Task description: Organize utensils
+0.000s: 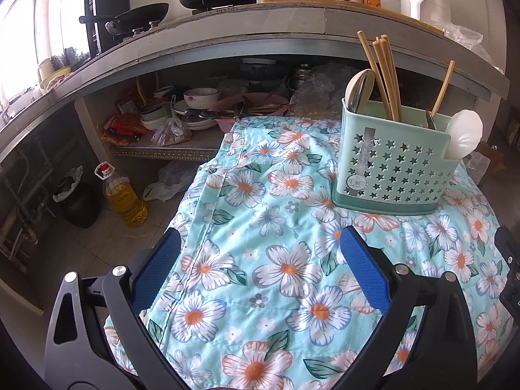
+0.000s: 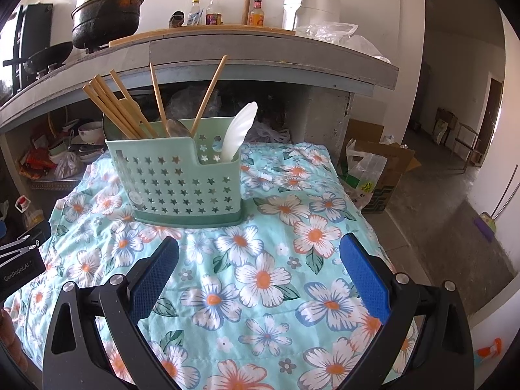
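Observation:
A mint-green utensil caddy (image 1: pixel 390 169) with star cut-outs stands on the floral cloth; it also shows in the right wrist view (image 2: pixel 175 178). Several wooden chopsticks (image 1: pixel 383 74) (image 2: pixel 117 110), a metal spoon (image 1: pixel 359 91) and a white plastic spoon (image 1: pixel 463 133) (image 2: pixel 239 130) stand in it. My left gripper (image 1: pixel 260 260) is open and empty, low over the cloth, in front and left of the caddy. My right gripper (image 2: pixel 260 263) is open and empty, just in front of the caddy.
The floral cloth (image 1: pixel 260 227) (image 2: pixel 276 276) covers a small table. Behind is a concrete counter (image 1: pixel 260 16) with pots, bottles and a white appliance, and a shelf of bowls (image 1: pixel 201 97) under it. An oil jug (image 1: pixel 123 198) stands on the floor at left. Boxes and bags (image 2: pixel 373 169) lie on the floor at right.

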Available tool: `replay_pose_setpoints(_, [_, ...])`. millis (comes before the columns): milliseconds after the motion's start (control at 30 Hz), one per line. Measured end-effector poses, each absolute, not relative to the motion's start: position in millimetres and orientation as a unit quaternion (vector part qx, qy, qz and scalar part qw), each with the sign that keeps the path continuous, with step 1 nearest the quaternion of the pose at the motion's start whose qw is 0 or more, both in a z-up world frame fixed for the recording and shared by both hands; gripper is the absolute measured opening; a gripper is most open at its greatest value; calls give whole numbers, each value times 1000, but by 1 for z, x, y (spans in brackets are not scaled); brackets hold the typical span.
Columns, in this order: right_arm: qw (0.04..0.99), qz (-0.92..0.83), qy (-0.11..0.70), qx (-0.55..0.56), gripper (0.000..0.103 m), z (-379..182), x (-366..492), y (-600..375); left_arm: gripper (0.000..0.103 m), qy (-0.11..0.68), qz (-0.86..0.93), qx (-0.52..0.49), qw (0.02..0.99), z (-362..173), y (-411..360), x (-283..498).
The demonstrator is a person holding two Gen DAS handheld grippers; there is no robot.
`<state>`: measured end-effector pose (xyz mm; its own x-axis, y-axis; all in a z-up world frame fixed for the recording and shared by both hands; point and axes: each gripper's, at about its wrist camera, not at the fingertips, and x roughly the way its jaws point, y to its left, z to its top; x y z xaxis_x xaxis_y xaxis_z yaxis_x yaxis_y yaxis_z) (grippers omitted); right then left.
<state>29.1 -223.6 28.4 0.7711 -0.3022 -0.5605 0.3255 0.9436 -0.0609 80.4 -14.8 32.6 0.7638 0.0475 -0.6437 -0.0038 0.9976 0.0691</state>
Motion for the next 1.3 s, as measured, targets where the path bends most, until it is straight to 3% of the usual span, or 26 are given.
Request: replay_pose_setpoints(1300, [941,-169,293,25,96,30,27,-225,95,346,16,33,938,32,-12,81])
